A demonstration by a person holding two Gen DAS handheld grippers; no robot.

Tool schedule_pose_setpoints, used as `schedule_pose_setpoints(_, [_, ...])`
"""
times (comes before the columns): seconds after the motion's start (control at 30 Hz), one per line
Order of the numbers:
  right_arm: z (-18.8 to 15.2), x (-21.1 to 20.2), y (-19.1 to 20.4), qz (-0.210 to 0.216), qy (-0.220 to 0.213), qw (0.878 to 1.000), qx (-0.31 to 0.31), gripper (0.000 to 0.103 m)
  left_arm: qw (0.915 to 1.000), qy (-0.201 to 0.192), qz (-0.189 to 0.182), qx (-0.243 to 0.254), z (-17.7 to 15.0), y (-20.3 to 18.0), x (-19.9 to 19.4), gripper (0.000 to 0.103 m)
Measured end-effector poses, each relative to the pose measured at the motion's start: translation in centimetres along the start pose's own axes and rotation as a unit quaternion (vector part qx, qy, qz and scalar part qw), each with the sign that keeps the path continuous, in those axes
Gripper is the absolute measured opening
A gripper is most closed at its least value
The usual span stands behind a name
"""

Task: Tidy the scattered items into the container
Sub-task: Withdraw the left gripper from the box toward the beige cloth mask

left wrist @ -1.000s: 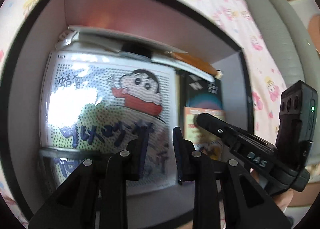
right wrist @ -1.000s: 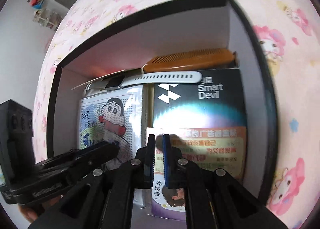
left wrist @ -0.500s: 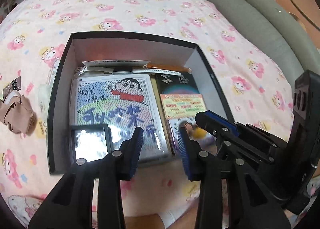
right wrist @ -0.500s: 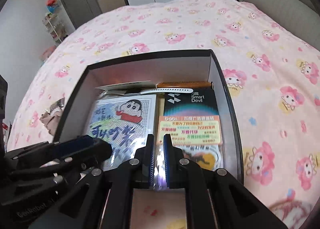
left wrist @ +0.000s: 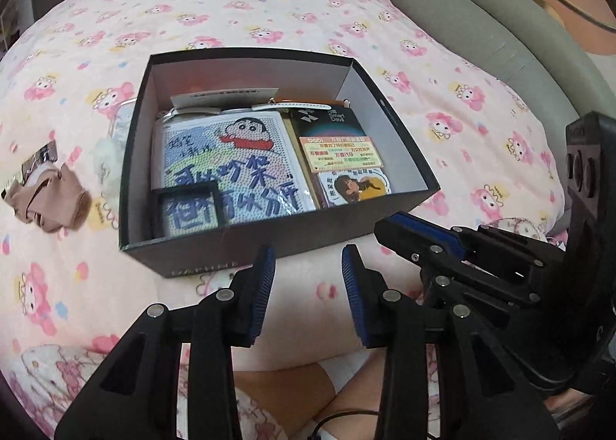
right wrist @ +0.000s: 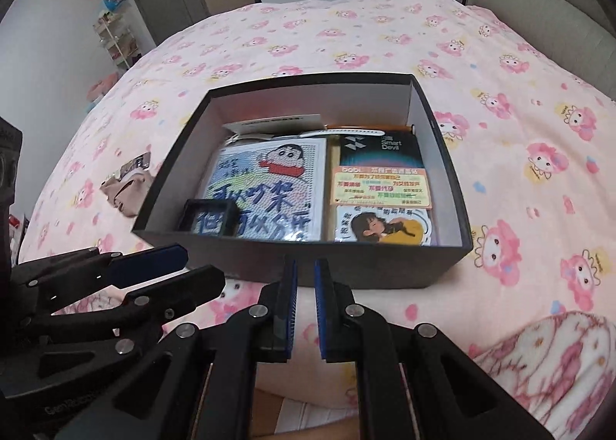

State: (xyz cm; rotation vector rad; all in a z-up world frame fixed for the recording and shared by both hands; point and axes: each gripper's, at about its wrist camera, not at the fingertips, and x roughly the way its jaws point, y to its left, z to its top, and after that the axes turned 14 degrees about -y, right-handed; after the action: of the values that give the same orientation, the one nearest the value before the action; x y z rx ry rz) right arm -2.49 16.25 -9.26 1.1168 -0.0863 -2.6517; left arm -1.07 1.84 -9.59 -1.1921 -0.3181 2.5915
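A black open box (left wrist: 246, 243) (right wrist: 369, 265) stands on the pink bedspread. Inside lie a cartoon bead picture (left wrist: 231, 163) (right wrist: 269, 186), a small black frame (left wrist: 188, 209) (right wrist: 210, 216), a black Smart Devil pack (left wrist: 327, 120) (right wrist: 379, 151), printed cards (left wrist: 342, 157) (right wrist: 381, 191), a white watch strap (left wrist: 292, 106) and an orange comb behind it. My left gripper (left wrist: 308, 266) is open and empty, just in front of the box. My right gripper (right wrist: 306, 270) is nearly closed and empty, also at the box's near wall.
A beige cloth bundle (left wrist: 46, 201) (right wrist: 125, 189) and a small dark packet (left wrist: 36, 163) lie on the bedspread left of the box. A grey sofa (left wrist: 500, 35) borders the bed on the right. A person's knee shows under the grippers.
Both grippers have pulled back and up out of the box to its near side. The left gripper's jaws have widened. The small black frame now lies in the box's near left corner.
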Motion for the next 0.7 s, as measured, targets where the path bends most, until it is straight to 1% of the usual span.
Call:
schedule_pose_setpoints(0.17, [-0.2, -0.9, 1.4, 0.003, -0.003, 1.000, -0.019, 0.007, 1.0000, -0.001, 0.005, -0.005, -0.9, 0.3, -0.4, 0.036])
schedule_pose_setpoints(0.33, [-0.4, -1.2, 3.6, 0.002, -0.001, 0.999, -0.047, 0.007, 0.9998, -0.001, 0.017, -0.008, -1.6, 1.8, -1.0, 0.035])
schedule_pose_setpoints(0.47, [-0.7, -0.8, 5.3, 0.011, 0.005, 0.998, -0.054, 0.007, 0.9994, -0.004, 0.025, -0.023, -2.0, 3.6, -1.7, 0.035])
schedule_pose_setpoints(0.7, [-0.7, 0.3, 9.0, 0.032, 0.017, 0.996, -0.077, 0.007, 0.9973, -0.012, 0.041, -0.060, -2.8, 7.8, -3.3, 0.035])
